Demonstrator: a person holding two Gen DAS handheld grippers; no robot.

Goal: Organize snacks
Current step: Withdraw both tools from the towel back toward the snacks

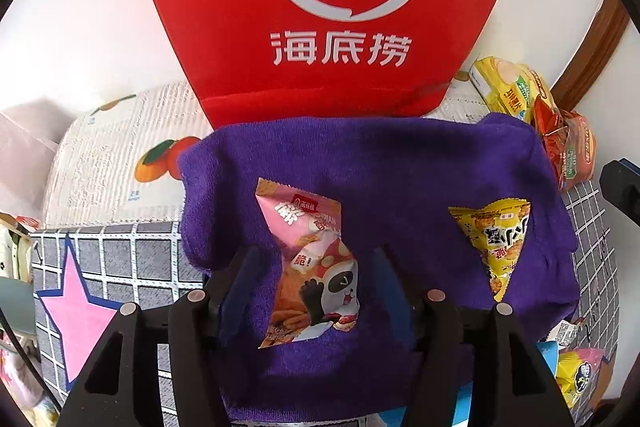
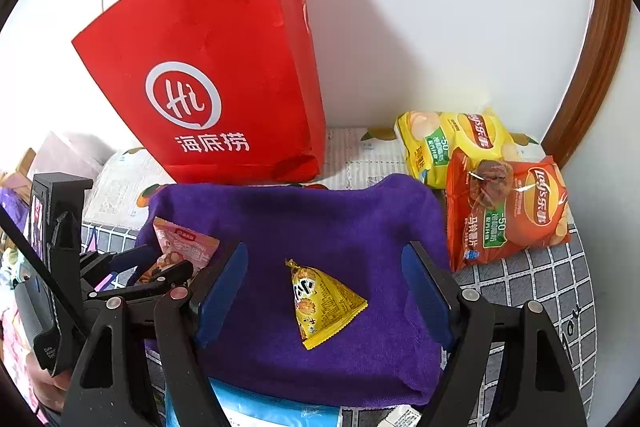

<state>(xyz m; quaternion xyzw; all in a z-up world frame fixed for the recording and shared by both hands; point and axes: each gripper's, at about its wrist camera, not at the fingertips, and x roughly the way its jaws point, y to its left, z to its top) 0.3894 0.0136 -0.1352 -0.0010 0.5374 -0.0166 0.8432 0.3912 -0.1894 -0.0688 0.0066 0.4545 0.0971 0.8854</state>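
A pink foil snack packet printed with a cartoon panda (image 1: 310, 263) lies on a purple terry-cloth towel (image 1: 400, 163), toward the towel's left side. The left gripper (image 1: 314, 281) stands over it with its blue-padded fingers (image 1: 240, 291) on either side of the packet; the jaws are parted and the pads stand clear of the wrapper, so nothing is gripped.

To the right on the same towel lies a small yellow triangular snack packet (image 2: 322, 301), apart from the pink one. The right gripper (image 2: 324, 291) hangs above it with its jaws spread wide, the blue pads (image 2: 424, 295) well clear on both sides, holding nothing.

Behind the towel, touching its far edge, stands a red paper carrier bag with a white "Hi" logo and white cord handles (image 2: 216, 75), against a white wall (image 2: 440, 7). Just off the towel's far right corner lie two crisp bags: a yellow Lay's bag (image 2: 448, 143) at the back and an orange-red Lay's bag (image 2: 508, 207) partly overlapping it in front.

Everything rests on a table covered with a grey cloth gridded in white (image 2: 532, 279), which bears a pink star outlined in blue (image 1: 76, 307) at the left, and farther back a pale cloth printed with oranges and text (image 1: 116, 155)
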